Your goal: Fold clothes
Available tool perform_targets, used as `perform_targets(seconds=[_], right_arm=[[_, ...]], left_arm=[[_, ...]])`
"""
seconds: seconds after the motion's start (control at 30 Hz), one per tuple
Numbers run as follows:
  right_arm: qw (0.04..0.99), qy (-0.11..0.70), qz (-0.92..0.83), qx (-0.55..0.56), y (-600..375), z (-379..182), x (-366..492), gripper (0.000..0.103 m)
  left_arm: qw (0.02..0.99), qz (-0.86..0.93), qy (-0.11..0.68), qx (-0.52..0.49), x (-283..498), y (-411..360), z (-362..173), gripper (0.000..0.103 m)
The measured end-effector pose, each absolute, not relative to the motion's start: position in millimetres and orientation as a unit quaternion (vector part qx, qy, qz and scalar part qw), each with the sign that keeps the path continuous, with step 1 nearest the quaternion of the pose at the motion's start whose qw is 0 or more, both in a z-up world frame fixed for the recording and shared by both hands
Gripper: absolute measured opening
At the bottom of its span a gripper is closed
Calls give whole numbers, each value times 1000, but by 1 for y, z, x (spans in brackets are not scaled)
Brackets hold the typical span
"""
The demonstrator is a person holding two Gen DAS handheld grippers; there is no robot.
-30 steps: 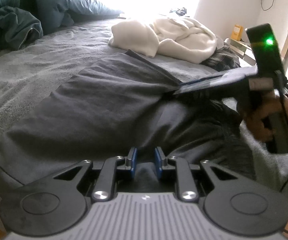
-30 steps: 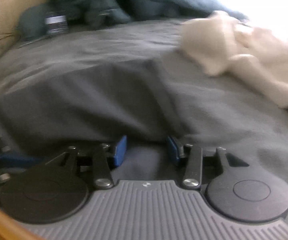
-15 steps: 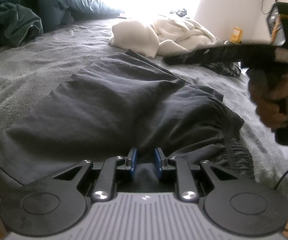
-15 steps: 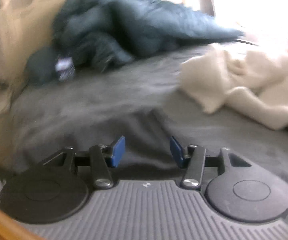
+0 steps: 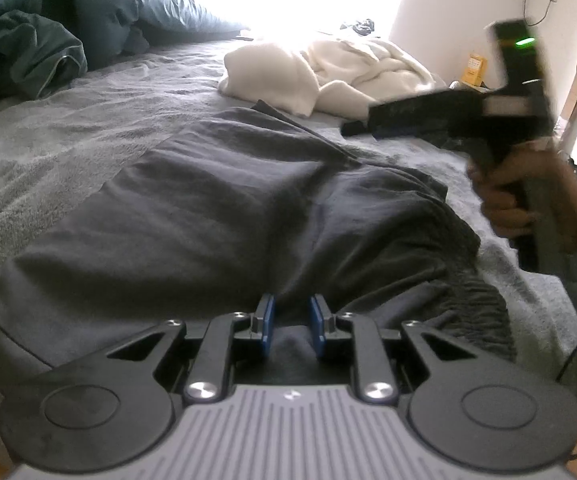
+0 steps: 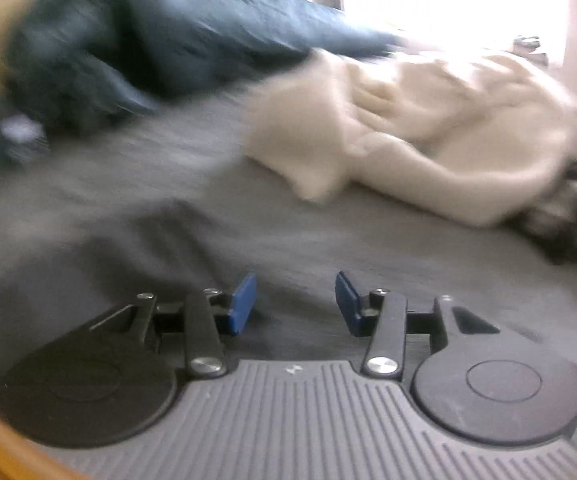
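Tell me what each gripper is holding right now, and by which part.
The left gripper pinches a fold at the near edge of the dark grey garment. The right gripper holds nothing; its jaws stand apart above the bed, just having closed a little.

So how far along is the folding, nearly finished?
Not nearly. The dark garment lies spread on the bed, apparently folded over once. The left gripper is pinching its near edge; the right gripper hangs open above the bed, holding nothing. The cream pile behind looks untouched, so most work remains.
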State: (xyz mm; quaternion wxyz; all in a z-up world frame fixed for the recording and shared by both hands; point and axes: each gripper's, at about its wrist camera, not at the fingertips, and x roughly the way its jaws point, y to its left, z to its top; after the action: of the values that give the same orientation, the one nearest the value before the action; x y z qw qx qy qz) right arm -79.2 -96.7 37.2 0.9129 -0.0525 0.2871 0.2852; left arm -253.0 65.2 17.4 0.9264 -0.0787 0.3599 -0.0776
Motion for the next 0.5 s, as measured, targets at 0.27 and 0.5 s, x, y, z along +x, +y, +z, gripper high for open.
perform_targets(seconds=[0.27,0.5], right_arm=[[827,281,434,-219,-24,6,-125,40],[878,317,319,-162,-23,-2,-23,51]], left_arm=[[926,-81,360,-81,-254,67,18,20],[926,-98,349,-104,-259,76,19,21]])
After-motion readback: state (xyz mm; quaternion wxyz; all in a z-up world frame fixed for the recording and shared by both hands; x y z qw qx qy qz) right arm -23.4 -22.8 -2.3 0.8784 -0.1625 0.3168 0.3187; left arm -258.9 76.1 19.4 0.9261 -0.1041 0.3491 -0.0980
